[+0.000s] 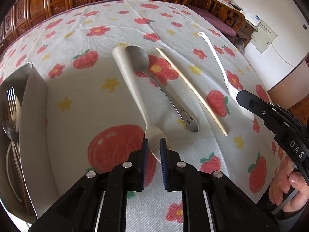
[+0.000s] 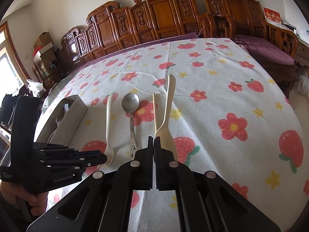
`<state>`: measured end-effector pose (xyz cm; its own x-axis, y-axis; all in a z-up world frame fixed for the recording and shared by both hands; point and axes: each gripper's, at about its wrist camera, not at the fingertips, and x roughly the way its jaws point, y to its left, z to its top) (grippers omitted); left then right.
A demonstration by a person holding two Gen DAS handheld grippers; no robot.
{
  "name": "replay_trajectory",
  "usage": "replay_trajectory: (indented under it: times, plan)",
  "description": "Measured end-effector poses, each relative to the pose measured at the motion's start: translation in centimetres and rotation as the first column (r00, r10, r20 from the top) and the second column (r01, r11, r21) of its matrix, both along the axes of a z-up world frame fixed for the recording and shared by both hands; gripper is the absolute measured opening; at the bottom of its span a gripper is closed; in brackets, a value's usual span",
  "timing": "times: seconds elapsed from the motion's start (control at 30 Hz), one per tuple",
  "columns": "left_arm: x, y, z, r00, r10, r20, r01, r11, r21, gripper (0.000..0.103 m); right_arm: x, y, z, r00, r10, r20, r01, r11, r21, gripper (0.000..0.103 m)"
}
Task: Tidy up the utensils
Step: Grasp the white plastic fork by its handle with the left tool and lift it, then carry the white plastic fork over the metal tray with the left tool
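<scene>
On the strawberry-print tablecloth [image 1: 77, 89], a cream plastic fork [image 1: 135, 94], steel spoon [image 1: 154, 79], pale wooden chopstick [image 1: 191, 89] and cream plastic spoon [image 1: 220, 65] are lying parallel, seemingly awaiting sorting. Left gripper [image 1: 154, 145] is narrowly straddling the fork's tines, grip uncertain; right gripper [image 2: 154, 145] is resting closed, empty. Only the left view is showing cutlery inside the grey holder [image 1: 32, 119].

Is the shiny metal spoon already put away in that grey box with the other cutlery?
No, the metal spoon lies on the flowered tablecloth between the cream fork and the chopstick, outside the grey box.
</scene>
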<state>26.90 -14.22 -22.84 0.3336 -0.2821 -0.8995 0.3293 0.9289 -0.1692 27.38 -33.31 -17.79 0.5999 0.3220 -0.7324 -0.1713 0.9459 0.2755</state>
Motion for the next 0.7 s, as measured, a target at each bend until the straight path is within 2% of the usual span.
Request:
replay_trajectory:
  times: [0.23,0.43,0.47,0.5,0.57,0.6,0.7]
  plan:
    - [1.3,0.2,0.7,0.998,0.034,0.056,-0.034,0.999,0.013,0.024,0.2,-0.1,0.1,1.0,-0.003,0.001,0.003,1.0,0.006,0.002]
    - [2.7,-0.2,-0.3,0.997,0.052,0.051,-0.053,0.998,0.039,0.024,0.3,-0.1,0.1,1.0,0.002,0.0,-0.002,1.0,0.003,0.003]
    - [2.6,-0.5,-0.4,0.997,0.043,0.069,-0.047,0.997,0.055,0.025,0.3,0.0,0.1,1.0,0.003,0.001,-0.003,1.0,0.002,0.003]
    - [2.5,-0.8,-0.5,0.996,0.032,0.081,-0.038,0.996,0.08,0.024,0.3,0.0,0.1,1.0,0.003,0.0,-0.003,1.0,0.002,0.003]
    - [2.3,-1.1,-0.5,0.995,0.019,0.096,-0.03,0.993,0.118,0.015,0.3,0.1,0.1,1.0,0.006,0.002,-0.006,1.0,0.001,0.003]
    - [2.2,-1.2,-0.4,0.996,0.011,0.094,-0.022,0.993,0.117,0.01,0.3,0.2,0.1,1.0,0.009,0.002,-0.009,1.0,0.0,0.003]
    - [1.9,-0.7,-0.2,0.996,0.01,0.091,-0.021,0.993,0.118,0.006,0.1,0.8,0.1,1.0,0.023,0.005,-0.023,1.0,-0.004,0.003]
